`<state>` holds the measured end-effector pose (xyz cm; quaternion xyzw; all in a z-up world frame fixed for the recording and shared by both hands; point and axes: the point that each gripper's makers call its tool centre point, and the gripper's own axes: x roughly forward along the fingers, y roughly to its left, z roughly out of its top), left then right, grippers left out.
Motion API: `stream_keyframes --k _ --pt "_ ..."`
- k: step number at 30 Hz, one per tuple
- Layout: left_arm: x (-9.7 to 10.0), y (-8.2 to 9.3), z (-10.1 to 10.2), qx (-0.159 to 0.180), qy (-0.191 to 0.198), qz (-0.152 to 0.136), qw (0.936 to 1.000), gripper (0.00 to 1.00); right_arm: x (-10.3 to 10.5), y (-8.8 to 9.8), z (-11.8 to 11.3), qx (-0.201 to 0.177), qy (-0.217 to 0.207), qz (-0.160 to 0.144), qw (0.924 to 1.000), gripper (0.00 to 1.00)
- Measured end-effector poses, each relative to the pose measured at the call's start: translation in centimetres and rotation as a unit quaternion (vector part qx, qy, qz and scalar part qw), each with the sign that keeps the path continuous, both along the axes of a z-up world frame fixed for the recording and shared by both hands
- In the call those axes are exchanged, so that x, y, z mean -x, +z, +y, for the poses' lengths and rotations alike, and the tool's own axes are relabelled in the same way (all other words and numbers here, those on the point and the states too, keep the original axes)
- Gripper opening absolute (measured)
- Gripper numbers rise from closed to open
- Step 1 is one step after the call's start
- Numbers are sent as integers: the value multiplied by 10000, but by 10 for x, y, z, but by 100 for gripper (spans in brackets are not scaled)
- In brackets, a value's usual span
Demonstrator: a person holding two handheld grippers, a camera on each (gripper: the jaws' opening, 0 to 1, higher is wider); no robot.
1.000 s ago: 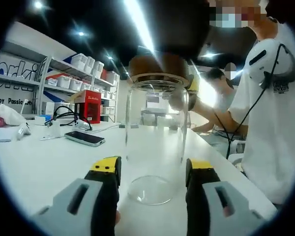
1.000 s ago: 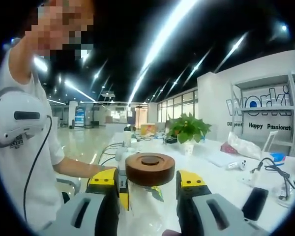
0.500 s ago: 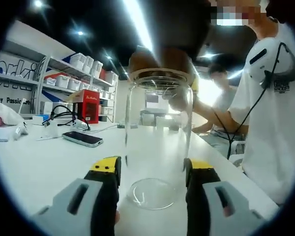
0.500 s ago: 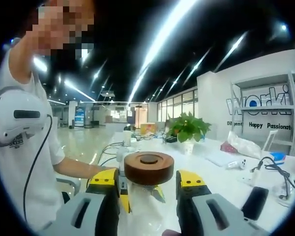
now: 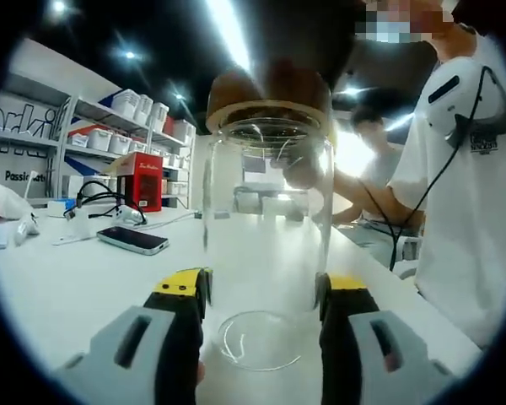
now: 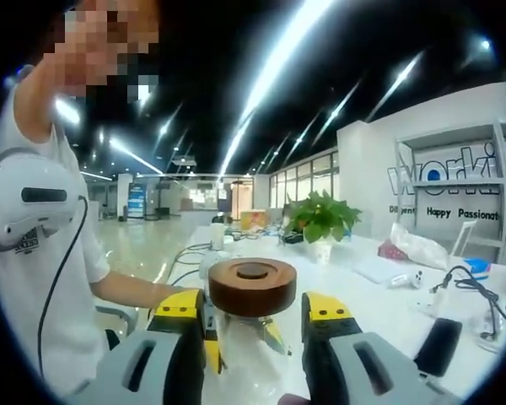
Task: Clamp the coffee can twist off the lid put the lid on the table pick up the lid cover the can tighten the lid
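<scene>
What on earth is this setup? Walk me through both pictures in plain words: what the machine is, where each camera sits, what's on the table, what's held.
There is no robot: a person holds a two-jaw gripper in each hand, each carrying a fisheye camera. In the left gripper view, the left gripper, with yellow-tipped black jaws, brackets a clear glass jar standing on the white table. In the right gripper view, the right gripper brackets the jar's round brown wooden lid; whether it grips is unclear. Also on the table: a dark phone, a red box, black cables and a potted green plant.

white table (image 5: 59,287) with glass jar (image 5: 266,253), phone (image 5: 133,240), cables (image 5: 93,198)
</scene>
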<state>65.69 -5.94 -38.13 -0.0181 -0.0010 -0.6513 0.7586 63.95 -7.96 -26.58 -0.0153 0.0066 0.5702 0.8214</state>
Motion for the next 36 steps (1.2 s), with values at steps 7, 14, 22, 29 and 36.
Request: stream_keyframes --k 7,14,22,29,36 --pt "0 0 0 29 15 48 10000 44 -2 1 1 -27 -49 9 10000 42" --pt "0 0 0 126 51 16 9999 43 0 9 1 -242 -261 -30 9994 45" --pt "0 0 0 156 6 3 9999 42 3 21 2 -223 -646 -140 9976 50" --pt "-1 0 0 158 6 3 9999 43 0 20 12 177 -1086 -291 9935 51" --pt "-1 0 -1 159 11 13 9999 43 -1 18 18 223 -1541 -260 9875 51"
